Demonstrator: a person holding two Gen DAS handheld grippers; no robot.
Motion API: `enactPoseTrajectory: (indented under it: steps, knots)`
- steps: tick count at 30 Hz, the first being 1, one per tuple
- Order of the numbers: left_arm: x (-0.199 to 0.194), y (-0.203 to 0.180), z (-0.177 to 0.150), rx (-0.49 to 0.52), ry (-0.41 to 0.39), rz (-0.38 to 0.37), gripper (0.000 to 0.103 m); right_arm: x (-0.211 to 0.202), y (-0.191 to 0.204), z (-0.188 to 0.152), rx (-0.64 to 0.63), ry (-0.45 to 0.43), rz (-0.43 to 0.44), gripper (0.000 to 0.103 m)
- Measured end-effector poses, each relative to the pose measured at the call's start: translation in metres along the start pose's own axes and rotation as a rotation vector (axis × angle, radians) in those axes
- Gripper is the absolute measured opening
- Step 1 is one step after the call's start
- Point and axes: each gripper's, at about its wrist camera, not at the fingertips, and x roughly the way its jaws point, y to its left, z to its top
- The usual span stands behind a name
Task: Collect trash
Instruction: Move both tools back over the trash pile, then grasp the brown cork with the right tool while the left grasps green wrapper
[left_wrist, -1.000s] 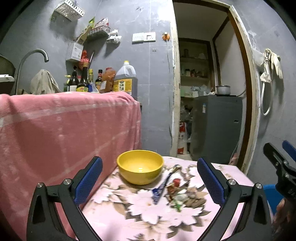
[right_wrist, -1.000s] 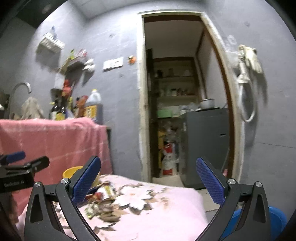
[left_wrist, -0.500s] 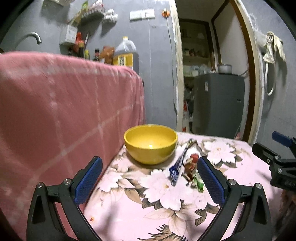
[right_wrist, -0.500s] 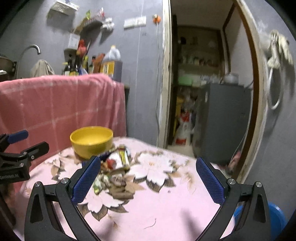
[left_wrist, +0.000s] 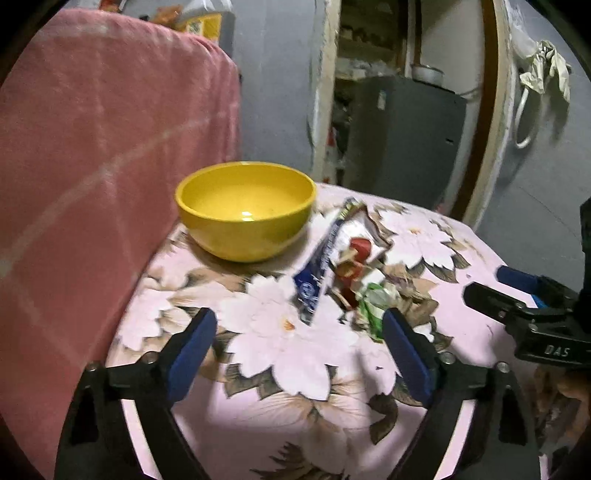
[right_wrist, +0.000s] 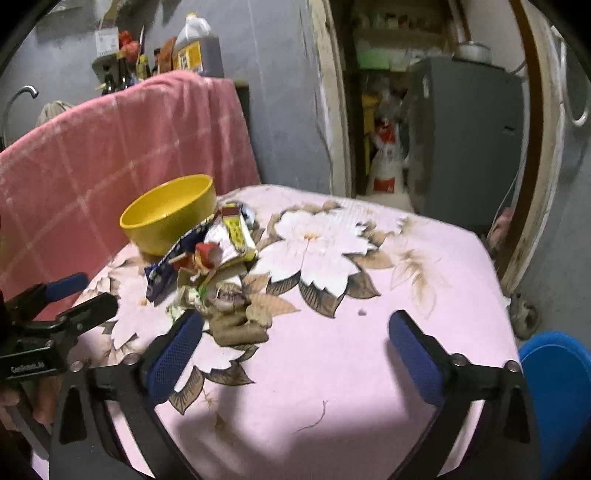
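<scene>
A heap of trash (left_wrist: 343, 273) (right_wrist: 210, 266) lies on the pink floral table: a blue wrapper (left_wrist: 317, 269), a white and yellow packet (right_wrist: 232, 236), red scraps, a green wrapper (left_wrist: 373, 306) and brown peels (right_wrist: 236, 325). A yellow bowl (left_wrist: 245, 210) (right_wrist: 170, 214) stands just behind the heap. My left gripper (left_wrist: 297, 350) hovers over the table in front of the heap, its jaws closing with nothing between them. My right gripper (right_wrist: 291, 339) hangs to the right of the heap, jaws closing on nothing, its left pad (right_wrist: 177, 350) beside the peels.
A pink checked cloth (left_wrist: 110, 147) drapes a counter at the left. The floral table (right_wrist: 369, 295) ends at the right above a blue bin (right_wrist: 557, 376). A doorway with a grey cabinet (right_wrist: 469, 147) lies behind. Bottles (right_wrist: 192, 48) stand on the counter.
Both grippers have tipped downward and come closer to the table, so the bowl and the trash heap look larger. Both pairs of jaws have narrowed a little.
</scene>
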Motion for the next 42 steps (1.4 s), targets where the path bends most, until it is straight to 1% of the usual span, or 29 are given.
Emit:
enactPoseTrajectory:
  steps: [1,2,3,4,5,6,8,9,10,12,15,18,23,24,26,28,30,31,36,42]
  knots:
    - [0.003,-0.001,0.001,-0.002,0.017,-0.011,0.079,0.002,0.001,0.000,-0.002,0.011,0.006,0.091]
    - [0.007,-0.001,0.001,-0.005,0.034,-0.031,0.073,0.003,0.001,-0.001,-0.005,0.024,0.011,0.088]
    - [0.010,-0.003,0.003,-0.008,0.046,-0.045,0.070,0.006,0.002,-0.001,-0.009,0.042,0.019,0.083]
    - [0.012,-0.004,0.003,-0.010,0.062,-0.061,0.065,0.008,0.003,-0.001,-0.011,0.055,0.028,0.081]
    - [0.015,-0.005,0.004,-0.012,0.074,-0.075,0.060,0.011,0.003,-0.001,-0.014,0.070,0.036,0.077]
    - [0.017,-0.007,0.004,-0.014,0.084,-0.091,0.058,0.014,0.005,-0.002,-0.019,0.086,0.045,0.073]
    - [0.021,-0.009,0.006,-0.016,0.102,-0.124,0.051,0.019,0.007,-0.001,-0.031,0.108,0.059,0.070]
    - [0.024,-0.011,0.007,-0.017,0.114,-0.139,0.050,0.022,0.011,-0.002,-0.049,0.129,0.076,0.066]
    - [0.026,-0.012,0.008,-0.019,0.121,-0.147,0.046,0.025,0.014,-0.002,-0.066,0.147,0.087,0.063]
    - [0.031,-0.013,0.010,-0.025,0.138,-0.169,0.044,0.030,0.022,-0.003,-0.103,0.179,0.099,0.057]
    - [0.036,-0.012,0.013,-0.041,0.152,-0.193,0.043,0.036,0.030,-0.004,-0.145,0.211,0.103,0.057]
    - [0.039,-0.008,0.016,-0.072,0.166,-0.233,0.043,0.040,0.031,-0.004,-0.152,0.232,0.113,0.056]
    - [0.046,-0.007,0.015,-0.097,0.207,-0.281,0.027,0.046,0.033,-0.003,-0.157,0.261,0.116,0.056]
    - [0.047,-0.007,0.015,-0.096,0.208,-0.284,0.026,0.046,0.034,-0.003,-0.158,0.264,0.112,0.056]
    - [0.047,-0.008,0.016,-0.097,0.206,-0.291,0.017,0.048,0.035,-0.003,-0.167,0.272,0.095,0.053]
    - [0.048,-0.009,0.016,-0.095,0.208,-0.288,0.016,0.048,0.037,-0.004,-0.175,0.272,0.077,0.050]
    - [0.047,-0.010,0.015,-0.090,0.203,-0.283,0.013,0.046,0.036,-0.004,-0.174,0.269,0.074,0.040]
    - [0.048,-0.011,0.015,-0.090,0.201,-0.282,0.012,0.046,0.036,-0.004,-0.172,0.269,0.078,0.039]
    - [0.046,-0.012,0.013,-0.091,0.198,-0.271,0.010,0.047,0.036,-0.003,-0.165,0.269,0.084,0.039]
    - [0.040,-0.014,0.010,-0.080,0.198,-0.252,0.008,0.041,0.035,-0.007,-0.160,0.248,0.092,0.039]
